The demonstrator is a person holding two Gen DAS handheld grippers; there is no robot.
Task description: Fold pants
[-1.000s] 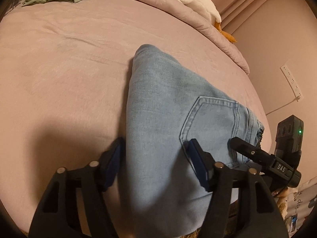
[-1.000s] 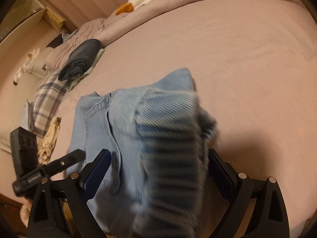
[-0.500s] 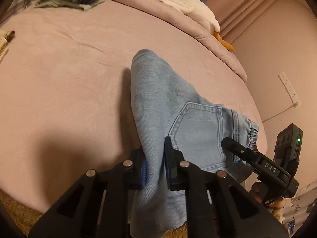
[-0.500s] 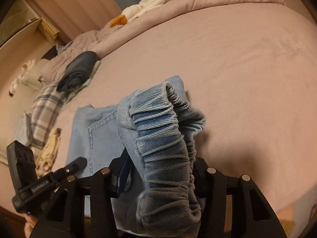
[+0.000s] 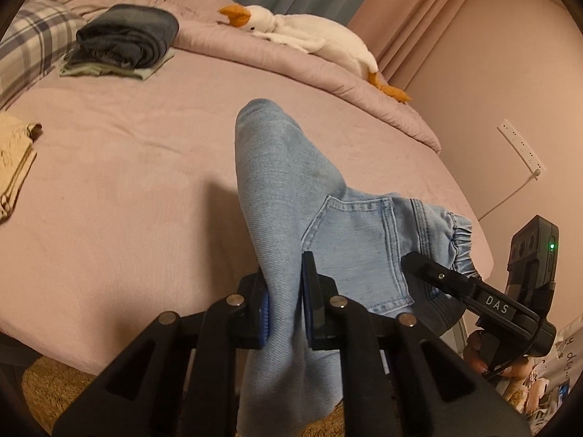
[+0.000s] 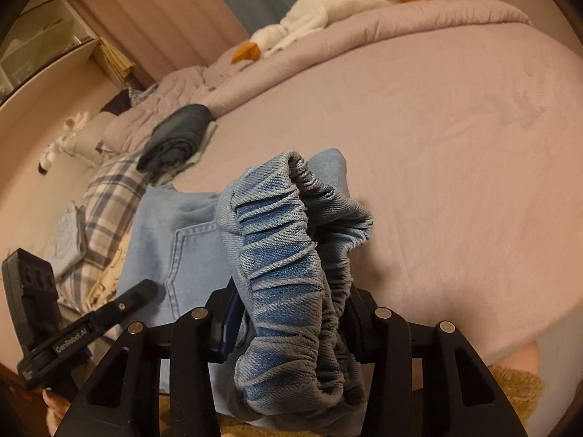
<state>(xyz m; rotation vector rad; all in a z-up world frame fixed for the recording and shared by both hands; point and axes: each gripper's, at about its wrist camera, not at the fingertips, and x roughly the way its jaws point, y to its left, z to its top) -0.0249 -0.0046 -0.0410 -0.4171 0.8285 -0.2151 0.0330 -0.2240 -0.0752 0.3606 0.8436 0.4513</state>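
Note:
Light blue jeans (image 5: 291, 189) lie on the pink bed (image 5: 127, 167), partly lifted at the near edge. My left gripper (image 5: 284, 309) is shut on the folded leg edge of the jeans, which hangs down below the fingers. My right gripper (image 6: 288, 313) is shut on the gathered elastic waistband (image 6: 291, 247) and holds it raised above the bed. The back pocket (image 5: 360, 247) faces up between the two grippers. The right gripper also shows in the left wrist view (image 5: 473, 291), and the left gripper shows in the right wrist view (image 6: 87, 327).
A stack of folded dark jeans on a green garment (image 5: 124, 43) sits at the bed's far left. A white goose plush (image 5: 309, 32) lies on the rolled duvet at the back. A plaid pillow (image 5: 25, 47) and a beige folded cloth (image 5: 14, 160) lie left. A brown rug (image 5: 54, 382) lies below the bed edge.
Both grippers closed on the jeans, the left on the leg fold and the right on the waistband, then rose and pulled back, lifting the near part of the jeans.

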